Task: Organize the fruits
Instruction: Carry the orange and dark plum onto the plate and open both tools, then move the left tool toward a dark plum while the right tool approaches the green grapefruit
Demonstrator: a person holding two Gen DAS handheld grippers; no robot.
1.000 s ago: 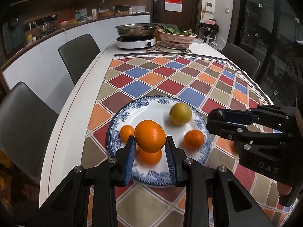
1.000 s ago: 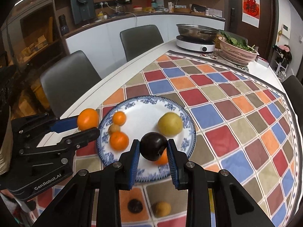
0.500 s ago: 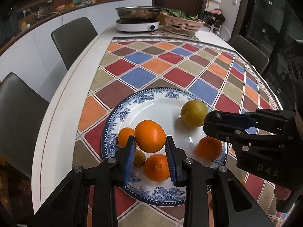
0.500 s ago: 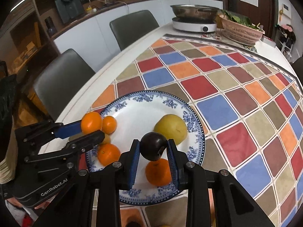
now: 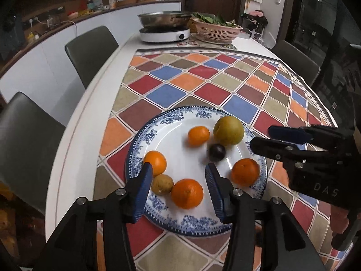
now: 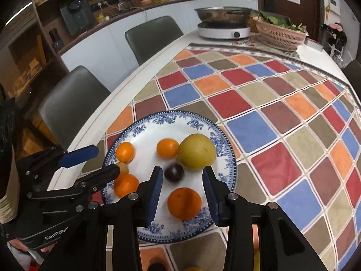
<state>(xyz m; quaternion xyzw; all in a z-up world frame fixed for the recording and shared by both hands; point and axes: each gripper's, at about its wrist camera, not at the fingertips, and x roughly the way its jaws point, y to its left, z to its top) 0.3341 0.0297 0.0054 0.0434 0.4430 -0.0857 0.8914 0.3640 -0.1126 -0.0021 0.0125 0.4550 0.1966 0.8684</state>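
Note:
A blue-and-white plate (image 5: 158, 126) (image 6: 158, 118) lies on the checked cloth. It holds several oranges, a yellow-green pear (image 5: 228, 130) (image 6: 195, 151), a small brown fruit (image 5: 162, 184) (image 6: 123, 167) and a dark plum (image 5: 217, 152) (image 6: 173, 172), which is blurred. My left gripper (image 5: 178, 181) is open and empty over the plate's near left, above an orange (image 5: 187, 193). My right gripper (image 6: 182, 184) is open and empty over the plate's near rim, above an orange (image 6: 184, 203). Each gripper shows in the other's view, the right one (image 5: 264, 139) and the left one (image 6: 102, 161).
A cooker with a steel pan (image 5: 164, 33) and a pink basket of greens (image 5: 216, 30) stand at the table's far end. Grey chairs (image 5: 90, 52) line the left side. A dark fruit (image 6: 158, 266) and a yellow one lie on the cloth below the right gripper.
Both grippers have opened. The left one let go of its orange and the right one its dark plum; both fruits now lie on the plate, the plum still moving.

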